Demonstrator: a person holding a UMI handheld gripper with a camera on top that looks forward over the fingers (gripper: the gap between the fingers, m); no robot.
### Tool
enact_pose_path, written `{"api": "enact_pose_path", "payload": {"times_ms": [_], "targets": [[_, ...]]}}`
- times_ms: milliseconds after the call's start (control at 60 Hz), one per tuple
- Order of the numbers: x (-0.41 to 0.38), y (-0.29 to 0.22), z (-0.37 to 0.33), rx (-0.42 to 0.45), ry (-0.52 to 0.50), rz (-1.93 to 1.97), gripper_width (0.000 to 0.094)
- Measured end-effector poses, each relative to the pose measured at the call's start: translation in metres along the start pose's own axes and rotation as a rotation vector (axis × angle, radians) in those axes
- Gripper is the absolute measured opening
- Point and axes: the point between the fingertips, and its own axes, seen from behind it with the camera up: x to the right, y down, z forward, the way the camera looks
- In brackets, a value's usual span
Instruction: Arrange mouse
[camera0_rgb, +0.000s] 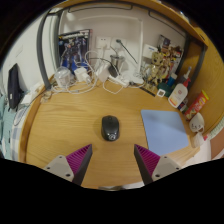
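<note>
My hand-held gripper (113, 160) hovers over the wooden desk (60, 125), its 2 fingers spread apart and holding nothing. Just ahead, the black mouse (110, 127) lies on the desk. The blue mouse pad (163, 128) sits to its right; tangled white cables (85, 75) lie beyond.

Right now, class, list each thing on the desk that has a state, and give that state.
Black computer mouse: upright on the wooden desk, ahead of the fingers, untouched.
Light blue rectangular mouse mat: flat, bare, beside the mouse.
Gripper: fingers open, holding nothing.
White cables: tangled at the desk's far edge.
</note>
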Motion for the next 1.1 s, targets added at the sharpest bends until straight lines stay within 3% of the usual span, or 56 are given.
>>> {"api": "enact_pose_path", "payload": {"times_ms": [333, 450, 517, 567, 583, 617, 767, 783, 817, 917, 1033, 1100], "targets": [[-0.009, -0.035, 0.096, 0.054, -0.1, 0.014, 0.0849], [-0.014, -0.038, 0.116, 0.071, -0.103, 0.002, 0.0802], [-0.018, -0.044, 0.121, 0.107, -0.122, 0.04, 0.0676], [-0.016, -0.047, 0.124, 0.126, -0.116, 0.062, 0.0635], [-0.015, -0.047, 0.124, 0.126, -0.106, 0.065, 0.055], [-0.014, -0.047, 0.124, 0.134, -0.1, 0.072, 0.0493], [-0.015, -0.05, 0.123, 0.19, -0.112, 0.048, 0.043], [-0.015, -0.05, 0.123, 0.198, -0.113, 0.055, 0.0473], [-0.014, -0.051, 0.123, 0.213, -0.11, 0.068, 0.0381], [-0.013, -0.051, 0.124, 0.215, -0.105, 0.063, 0.0299], [-0.015, -0.052, 0.12, 0.183, -0.128, 0.031, 0.0292], [-0.017, -0.072, 0.103, 0.215, -0.165, 0.04, 0.0291]]}}
